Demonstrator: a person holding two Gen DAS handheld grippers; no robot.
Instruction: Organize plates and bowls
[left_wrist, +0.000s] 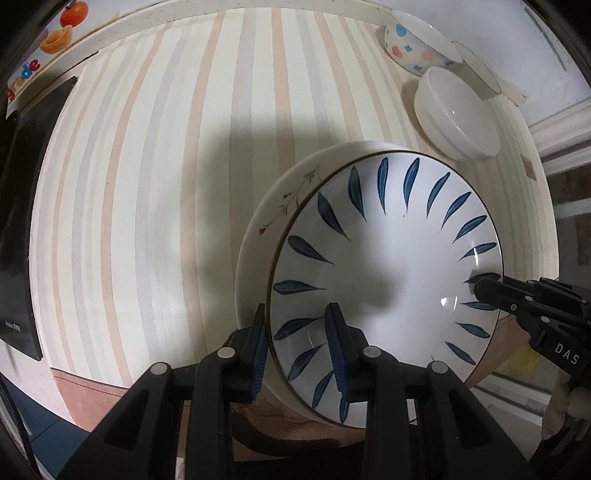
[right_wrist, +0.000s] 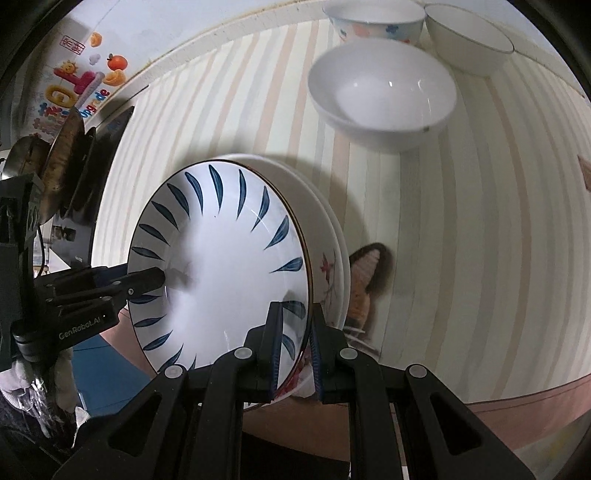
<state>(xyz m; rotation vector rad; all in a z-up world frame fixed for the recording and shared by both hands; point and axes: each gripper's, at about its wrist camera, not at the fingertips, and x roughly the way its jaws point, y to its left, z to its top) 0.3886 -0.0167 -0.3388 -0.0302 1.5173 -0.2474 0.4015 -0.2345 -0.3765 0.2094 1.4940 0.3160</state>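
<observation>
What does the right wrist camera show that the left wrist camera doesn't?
Only the right wrist view shows the dark pans leaning at the table's far left and the butterfly print on the tablecloth. Only the left wrist view shows the flat black slab along the table's left edge. Both show the white plate with blue leaf strokes, gripped at opposite rims by the left gripper and right gripper, the floral plate beneath it, and three bowls including the plain white bowl.
</observation>
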